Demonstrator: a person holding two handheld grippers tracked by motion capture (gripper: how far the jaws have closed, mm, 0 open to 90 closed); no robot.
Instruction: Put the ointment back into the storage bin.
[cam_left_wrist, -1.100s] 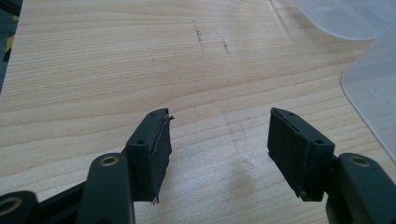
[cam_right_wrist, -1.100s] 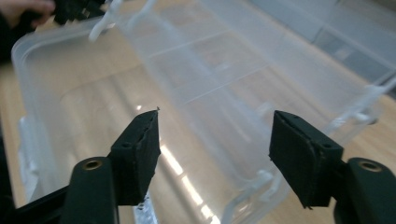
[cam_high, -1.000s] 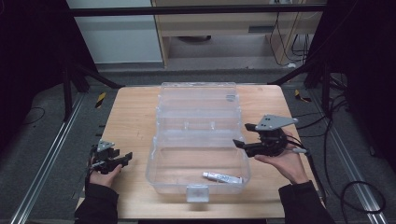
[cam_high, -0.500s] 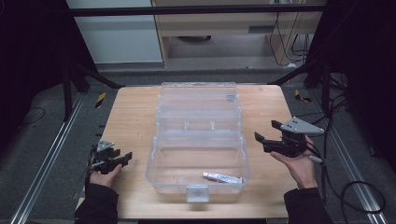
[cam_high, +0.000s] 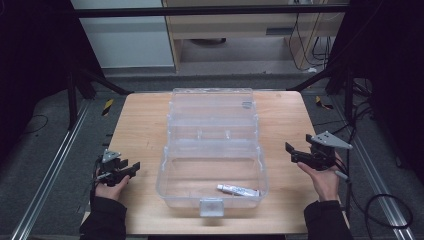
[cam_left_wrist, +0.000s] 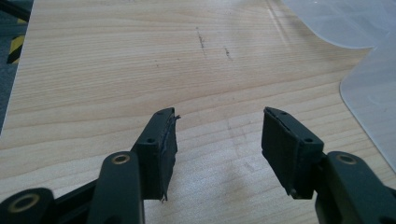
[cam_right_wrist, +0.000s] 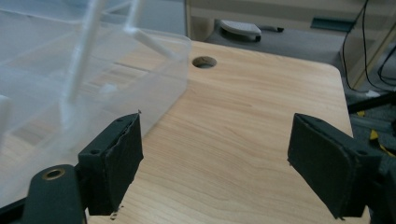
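Now my left gripper (cam_high: 131, 168) sits near the left edge of the wooden table (cam_high: 145, 125), its jaws spread apart with nothing between them; in the left gripper view my left fingers (cam_left_wrist: 159, 149) frame bare wood grain, and the pale rim of the clear plastic box (cam_high: 212, 145) curves in ahead and to the right of them. My right gripper (cam_high: 294, 154) is held off to the right of that box, well apart from it, resting in my right hand (cam_high: 322, 175), and its jaws are also wide open and empty. In the right gripper view my right fingers (cam_right_wrist: 116, 158) have the box's clear wall just ahead on the left side, while a round hole (cam_right_wrist: 204, 61) in the tabletop lies farther ahead between them. The box stands open between my two grippers, its lid laid back away from me, and its near tray holds a small white tube (cam_high: 238, 189) lying flat toward the front right corner, closer to my right fingers than to my left. A latch tab (cam_high: 210, 206) sits on the box's front wall, between my forearms.
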